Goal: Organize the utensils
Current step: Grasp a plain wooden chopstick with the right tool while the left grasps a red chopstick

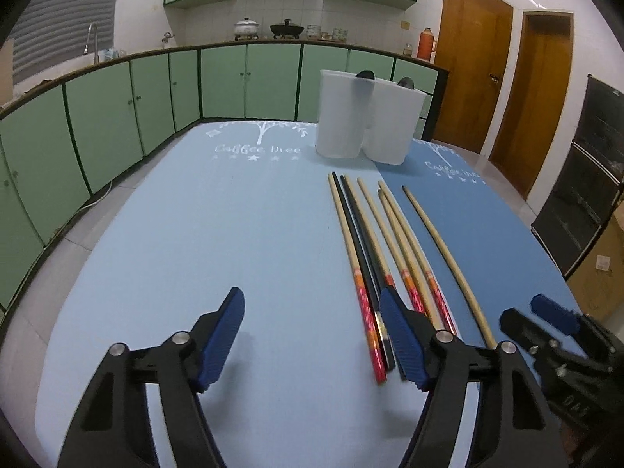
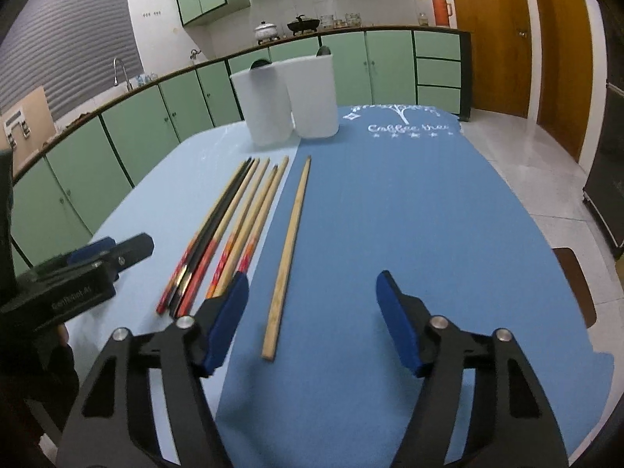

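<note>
On the counter: two blue mats lie edge to edge, a pale one and a darker one, each printed with a white tree design.
Chopsticks: a loose row lies flat along the seam, tips toward the far end, red-patterned butts nearest the cameras; two black ones sit among the wooden ones.
Lone chopstick: plain wood, set apart on the darker mat, probably the easiest first pick since nothing crowds it.
Containers: two white tubs stand upright, touching, just beyond the chopstick tips (dark utensil tops already poke above both rims), so they look like the destination.
Left gripper: fingers spread wide, empty; its right finger overlaps the butt ends in view, contact unclear.
Right gripper: fingers parted wide, holding nothing; the lone chopstick's butt lies between them, untouched.
In the way: the bunched sticks lie tight together, so lifting one cleanly may disturb its neighbours; the two grippers are close beside each other.
Around: green cabinets, a stove with pots, wooden doors.
</note>
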Demonstrator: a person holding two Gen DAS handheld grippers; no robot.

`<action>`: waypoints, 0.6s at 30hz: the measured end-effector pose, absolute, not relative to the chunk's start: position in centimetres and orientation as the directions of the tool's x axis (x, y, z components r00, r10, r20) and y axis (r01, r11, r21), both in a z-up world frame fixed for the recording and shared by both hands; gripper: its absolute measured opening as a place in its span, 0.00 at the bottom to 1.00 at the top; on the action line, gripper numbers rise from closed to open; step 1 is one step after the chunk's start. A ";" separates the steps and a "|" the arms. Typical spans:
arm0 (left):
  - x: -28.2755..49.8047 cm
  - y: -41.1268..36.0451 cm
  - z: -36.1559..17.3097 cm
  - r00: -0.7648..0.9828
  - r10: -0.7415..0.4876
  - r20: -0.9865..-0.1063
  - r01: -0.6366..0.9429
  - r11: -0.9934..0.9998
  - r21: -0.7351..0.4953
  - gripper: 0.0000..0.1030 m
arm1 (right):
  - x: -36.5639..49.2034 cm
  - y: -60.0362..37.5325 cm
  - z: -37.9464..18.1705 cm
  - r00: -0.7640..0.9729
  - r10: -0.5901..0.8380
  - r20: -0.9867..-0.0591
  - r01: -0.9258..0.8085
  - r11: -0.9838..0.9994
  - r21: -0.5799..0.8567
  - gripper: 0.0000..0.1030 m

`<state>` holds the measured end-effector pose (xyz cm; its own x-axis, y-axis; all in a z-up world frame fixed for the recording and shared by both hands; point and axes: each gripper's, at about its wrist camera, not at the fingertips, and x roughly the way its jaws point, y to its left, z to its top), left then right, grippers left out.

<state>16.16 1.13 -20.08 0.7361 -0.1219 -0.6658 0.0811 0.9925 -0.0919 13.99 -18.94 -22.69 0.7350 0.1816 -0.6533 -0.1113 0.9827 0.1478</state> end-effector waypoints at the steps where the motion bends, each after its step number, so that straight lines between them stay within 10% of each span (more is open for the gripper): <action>1: 16.0 1.2 -20.1 0.736 -0.123 -0.666 0.082 0.992 -0.093 0.68 | 13.8 -18.6 -23.0 0.733 0.177 -0.657 -0.115 0.984 0.136 0.58; 18: 14.2 0.1 -21.1 0.723 -0.140 -0.677 0.111 0.990 -0.087 0.66 | 13.1 -17.7 -24.1 0.727 0.152 -0.670 -0.141 0.987 0.070 0.06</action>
